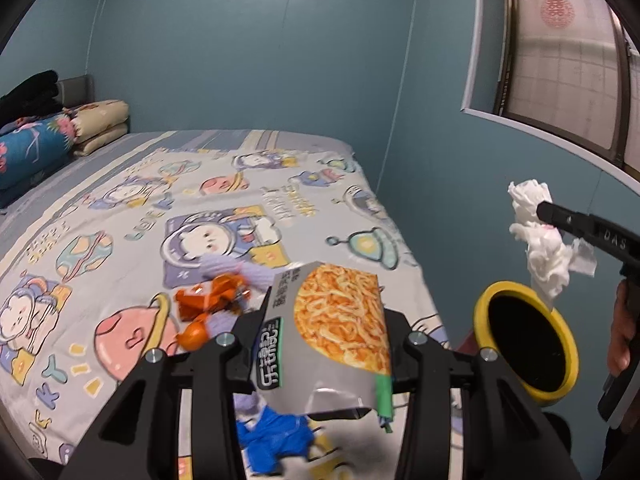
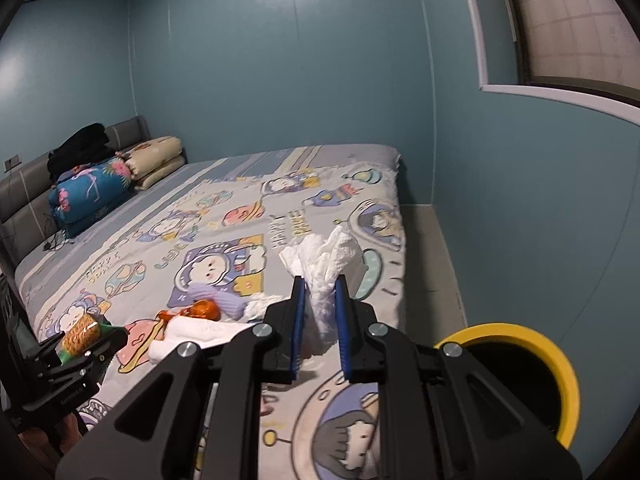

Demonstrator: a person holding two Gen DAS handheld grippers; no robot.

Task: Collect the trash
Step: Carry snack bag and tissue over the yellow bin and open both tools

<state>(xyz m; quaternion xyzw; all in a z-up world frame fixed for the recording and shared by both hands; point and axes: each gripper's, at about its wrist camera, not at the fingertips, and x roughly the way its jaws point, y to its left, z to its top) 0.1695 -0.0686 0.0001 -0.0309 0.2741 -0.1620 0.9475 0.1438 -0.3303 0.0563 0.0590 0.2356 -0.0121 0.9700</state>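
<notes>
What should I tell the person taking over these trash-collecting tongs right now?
Left tongs: shut on the noodle snack packet, held above the bed.
Right tongs: shut on the crumpled white tissue, near the yellow-rimmed bin beside the bed.
Done: two pieces picked up; neither is in the bin yet.
Left: drop both into the bin, then collect the orange wrapper and likely the white paper still on the bed. The blue item and the purple fuzzy thing may not be trash; check.
</notes>
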